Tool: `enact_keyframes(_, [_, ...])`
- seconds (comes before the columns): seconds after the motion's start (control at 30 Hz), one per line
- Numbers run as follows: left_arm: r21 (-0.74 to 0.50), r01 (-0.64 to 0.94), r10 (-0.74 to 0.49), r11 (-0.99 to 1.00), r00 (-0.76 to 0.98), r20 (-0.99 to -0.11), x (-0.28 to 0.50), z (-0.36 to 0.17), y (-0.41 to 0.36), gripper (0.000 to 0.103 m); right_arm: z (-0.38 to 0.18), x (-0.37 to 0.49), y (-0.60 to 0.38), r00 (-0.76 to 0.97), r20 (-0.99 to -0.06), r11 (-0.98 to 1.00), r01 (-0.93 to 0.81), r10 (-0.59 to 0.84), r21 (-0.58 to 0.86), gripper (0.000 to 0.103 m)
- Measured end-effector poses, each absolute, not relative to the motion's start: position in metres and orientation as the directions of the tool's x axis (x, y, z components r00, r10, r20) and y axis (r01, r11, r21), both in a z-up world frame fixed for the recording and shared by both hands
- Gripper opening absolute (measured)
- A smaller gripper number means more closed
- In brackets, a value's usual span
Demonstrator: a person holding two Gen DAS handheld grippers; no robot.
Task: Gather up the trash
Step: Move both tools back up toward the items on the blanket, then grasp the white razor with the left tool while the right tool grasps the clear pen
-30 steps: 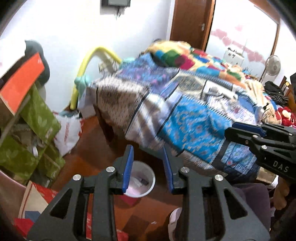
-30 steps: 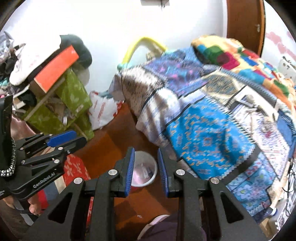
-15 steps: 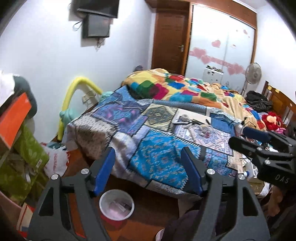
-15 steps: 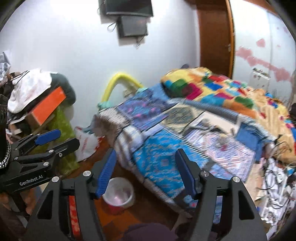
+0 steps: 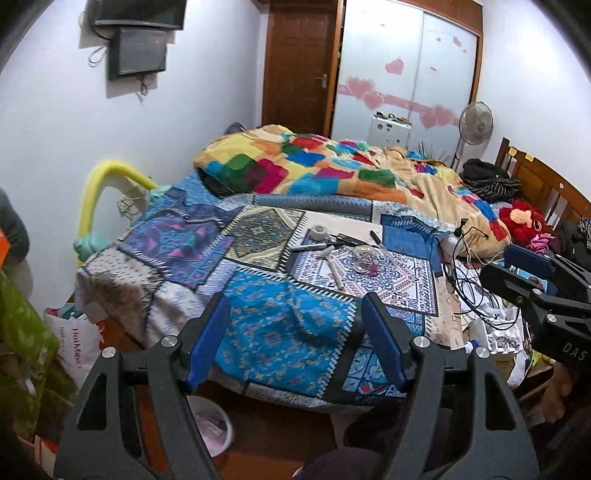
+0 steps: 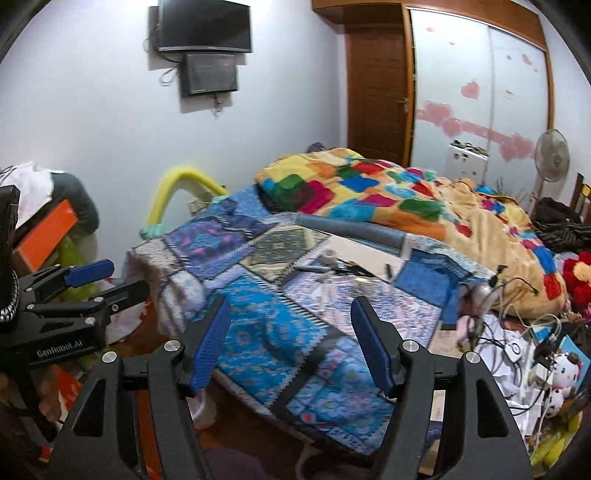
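Both tongs, left and right, now spread wide, empty; we've tilted up from bin to bed.

Left gripper — "GenRobot.AI"; right gripper — "DAS" (partial).

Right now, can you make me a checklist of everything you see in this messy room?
Surface: patchwork bedspread covers the bed.
Job's things: tape roll, pens and crumpled clear plastic lie on it; white bin stands on the floor.
Clutter: colourful blanket, red plush toy, HotMaxx bag.
Grippers: left gripper and right gripper both open, empty.
Cables: black tangle at the bed's right edge.
Surroundings: wall TV, brown door, standing fan.
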State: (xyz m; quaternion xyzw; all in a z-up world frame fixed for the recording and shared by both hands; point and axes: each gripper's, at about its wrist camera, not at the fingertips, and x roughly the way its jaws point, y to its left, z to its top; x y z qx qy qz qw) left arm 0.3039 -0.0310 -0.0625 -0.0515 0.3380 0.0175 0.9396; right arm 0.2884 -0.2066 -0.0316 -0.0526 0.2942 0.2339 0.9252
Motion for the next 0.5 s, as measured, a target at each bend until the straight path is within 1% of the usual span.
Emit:
enact_keyframes(0.17, [-0.093,-0.041,-0.032,0.995,0.74,-0.672,0.344,-0.083,-0.046,0.073,-0.046,0.316,-0.232,0.727,-0.595,0.914,-0.404,0.343,0.034,0.064])
enact_keyframes(0.5, [-0.109,-0.008,-0.078,0.994,0.646,-0.759,0.433,-0.146,-0.066,0.073,-0.091,0.382,-0.27,0.692,-0.678,0.955,-0.294,0.247,0.048,0.064])
